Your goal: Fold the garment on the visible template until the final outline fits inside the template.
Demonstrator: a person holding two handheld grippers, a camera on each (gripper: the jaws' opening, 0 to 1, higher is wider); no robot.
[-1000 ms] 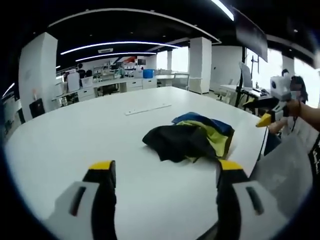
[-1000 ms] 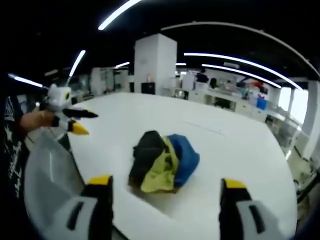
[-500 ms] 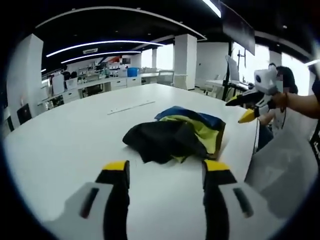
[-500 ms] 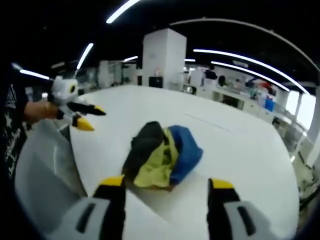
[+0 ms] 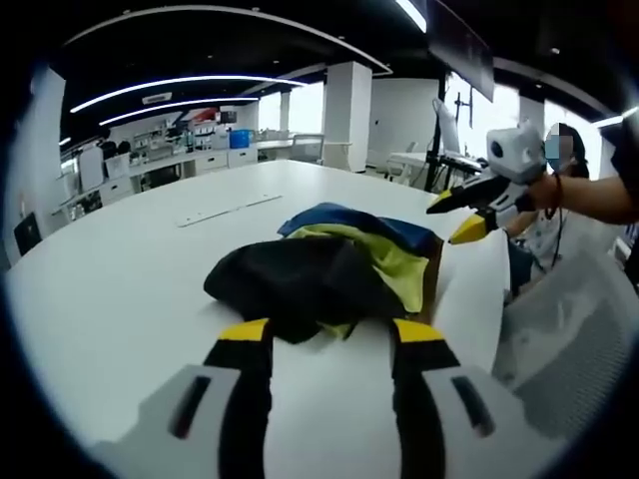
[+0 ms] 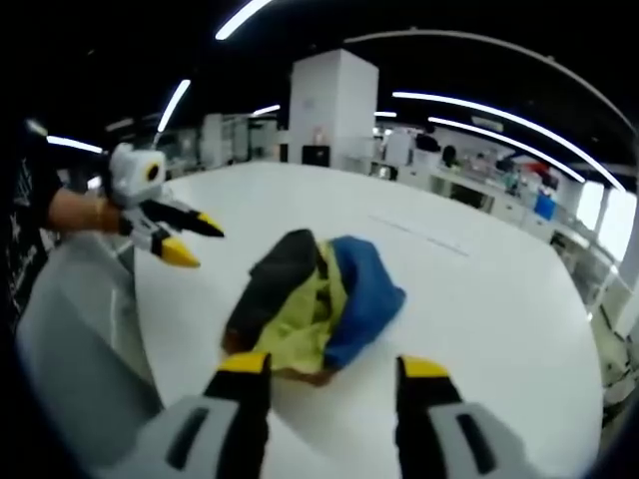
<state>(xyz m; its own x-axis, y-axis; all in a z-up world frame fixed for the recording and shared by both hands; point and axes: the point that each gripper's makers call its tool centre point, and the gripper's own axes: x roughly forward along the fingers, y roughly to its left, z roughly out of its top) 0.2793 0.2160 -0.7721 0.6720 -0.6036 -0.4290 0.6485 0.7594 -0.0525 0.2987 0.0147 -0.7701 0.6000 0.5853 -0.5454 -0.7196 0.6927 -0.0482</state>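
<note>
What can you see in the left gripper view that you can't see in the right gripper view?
The left gripper view alone shows the right gripper from outside, held up at the table's edge. The right gripper view alone shows the left gripper from outside. Both share the crumpled black, yellow and blue garment lying on the white table, with each view's own jaws open before it.

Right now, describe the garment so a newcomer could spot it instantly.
Start from the big white table. Near its edge, just ahead of both grippers, lies a crumpled garment bunched in a heap, not spread flat. It is the only fabric there: black, yellow-green and blue patches, unlike the thin pale strip farther back.
</note>
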